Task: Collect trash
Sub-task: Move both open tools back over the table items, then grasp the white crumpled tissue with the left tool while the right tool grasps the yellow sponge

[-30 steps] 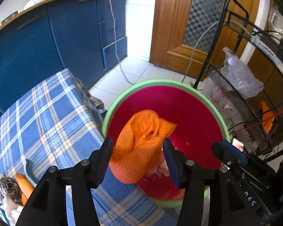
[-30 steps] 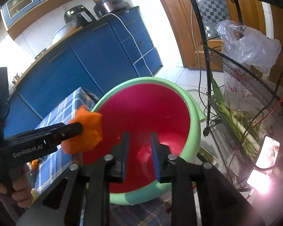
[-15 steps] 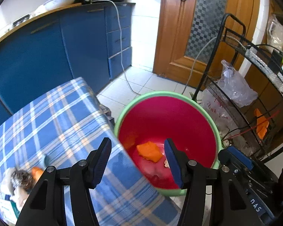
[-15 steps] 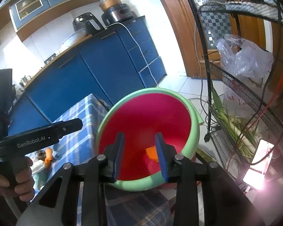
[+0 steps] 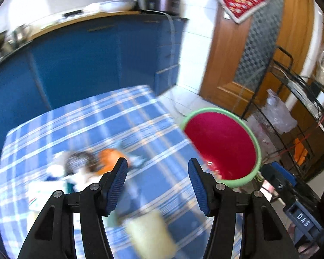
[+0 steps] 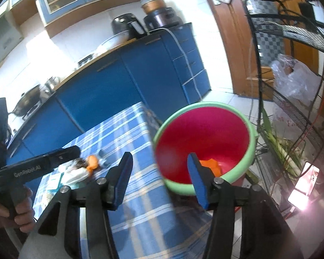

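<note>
The left wrist view is smeared with motion blur. The heap of trash (image 5: 86,168) on the checked tablecloth (image 5: 80,125) melts into patches: something dark and wiry, an orange lump, white scraps; none can be named. Nearer than that heap, a pale yellowish thing (image 5: 151,233) is a shapeless smudge. The bucket (image 5: 256,142) beside the cloth has its near rim hidden behind the cloth's edge, so its bottom does not show there. In the right wrist view, a finger (image 6: 197,183) covers part of the orange scrap (image 6: 211,165) inside the bucket, and the hand (image 6: 8,211) is cut by the frame's edge.
</note>
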`<state>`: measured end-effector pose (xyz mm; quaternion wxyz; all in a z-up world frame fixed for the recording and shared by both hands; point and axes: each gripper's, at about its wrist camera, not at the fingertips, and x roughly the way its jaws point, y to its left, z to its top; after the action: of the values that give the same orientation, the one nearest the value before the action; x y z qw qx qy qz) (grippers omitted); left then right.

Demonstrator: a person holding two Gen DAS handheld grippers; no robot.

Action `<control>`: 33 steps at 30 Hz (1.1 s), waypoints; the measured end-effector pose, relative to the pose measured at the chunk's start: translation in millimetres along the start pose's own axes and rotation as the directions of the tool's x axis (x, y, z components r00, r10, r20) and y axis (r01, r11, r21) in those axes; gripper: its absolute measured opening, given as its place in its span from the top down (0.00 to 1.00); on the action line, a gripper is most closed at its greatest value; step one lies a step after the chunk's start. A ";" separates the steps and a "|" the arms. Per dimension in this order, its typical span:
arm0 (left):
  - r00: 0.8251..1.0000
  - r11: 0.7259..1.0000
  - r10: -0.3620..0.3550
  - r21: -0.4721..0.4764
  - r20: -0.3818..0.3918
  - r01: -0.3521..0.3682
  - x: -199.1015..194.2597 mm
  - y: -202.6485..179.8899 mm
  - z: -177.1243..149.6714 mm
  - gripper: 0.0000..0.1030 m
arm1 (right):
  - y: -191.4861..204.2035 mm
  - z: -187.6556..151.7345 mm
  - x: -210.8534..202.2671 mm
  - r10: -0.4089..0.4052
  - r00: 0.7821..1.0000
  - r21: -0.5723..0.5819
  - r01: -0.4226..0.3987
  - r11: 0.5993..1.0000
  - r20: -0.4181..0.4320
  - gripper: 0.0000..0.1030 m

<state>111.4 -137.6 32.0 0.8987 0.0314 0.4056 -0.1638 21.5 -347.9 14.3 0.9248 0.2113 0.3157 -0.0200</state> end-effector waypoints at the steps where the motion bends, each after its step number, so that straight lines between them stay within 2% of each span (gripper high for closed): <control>1: 1.000 1.000 0.016 -0.015 0.004 -0.016 -6.0 8.7 -4.0 0.41 | 4.0 -1.0 -0.9 0.004 1.000 -0.004 -0.004 1.000 -0.004 0.44; 11: 0.988 0.975 0.157 -0.156 -0.003 -0.156 -47.1 94.1 -50.3 0.38 | 56.9 -19.8 3.5 0.045 0.997 -0.075 -0.050 0.996 -0.068 0.38; 20: 0.970 0.930 0.234 -0.278 -0.061 -0.242 -46.5 159.8 -88.9 0.38 | 90.7 -41.7 15.0 0.042 0.990 -0.138 -0.061 0.989 -0.135 0.36; 28: 0.960 0.904 0.257 -0.323 -0.109 -0.279 -31.9 186.0 -110.6 0.38 | 111.0 -64.0 31.7 0.024 0.978 -0.183 -0.063 0.981 -0.208 0.35; 33: 0.965 0.902 0.233 -0.346 -0.116 -0.259 -21.4 195.1 -118.1 0.38 | 116.6 -74.2 40.8 0.005 0.970 -0.198 -0.055 0.979 -0.244 0.35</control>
<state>75.7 74.8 -46.1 0.8875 -0.0761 0.4535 0.0291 31.2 -208.0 -18.7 0.8963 0.1214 0.4232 0.0523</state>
